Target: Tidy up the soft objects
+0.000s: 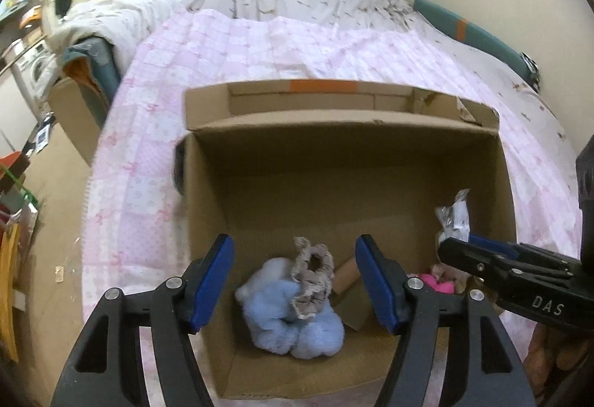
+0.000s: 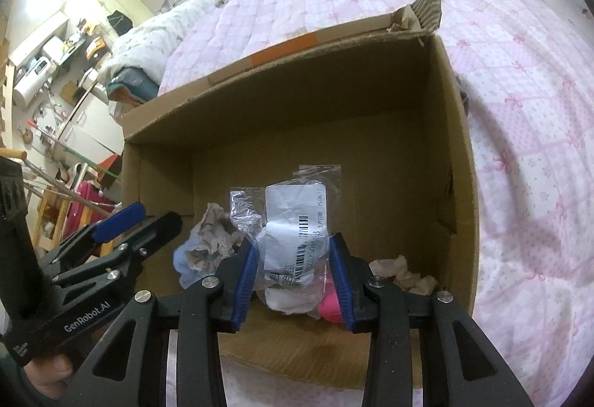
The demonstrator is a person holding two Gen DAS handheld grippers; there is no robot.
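From the left wrist view we look down into an open brown cardboard box (image 1: 345, 162) that sits on a bed covered with a pink and white patchwork quilt (image 1: 260, 46). Our left gripper (image 1: 295, 280) hangs over the box's near edge with its blue-padded fingers (image 1: 211, 280) spread wide and nothing between them. Below them, on the box floor, lies a fluffy light-blue plush toy (image 1: 289, 314) with a beige frilled scrunchie (image 1: 312, 277) resting on top of it. At the right, the right gripper (image 1: 460, 251) reaches into the box with a clear plastic packet (image 1: 454, 217) at its tip. From the right wrist view, we see the right gripper (image 2: 295, 269) with its fingers (image 2: 245, 273) closed against the sides of that clear plastic packet of white cloth with a barcode label (image 2: 293, 232), held above the box floor. A bright pink soft item (image 2: 330, 306) lies just beneath, and crumpled beige cloth (image 2: 401, 271) sits in the right corner. The blue plush toy (image 2: 182, 264) and scrunchie (image 2: 213, 240) lie to the left, near the left gripper (image 2: 130, 225).
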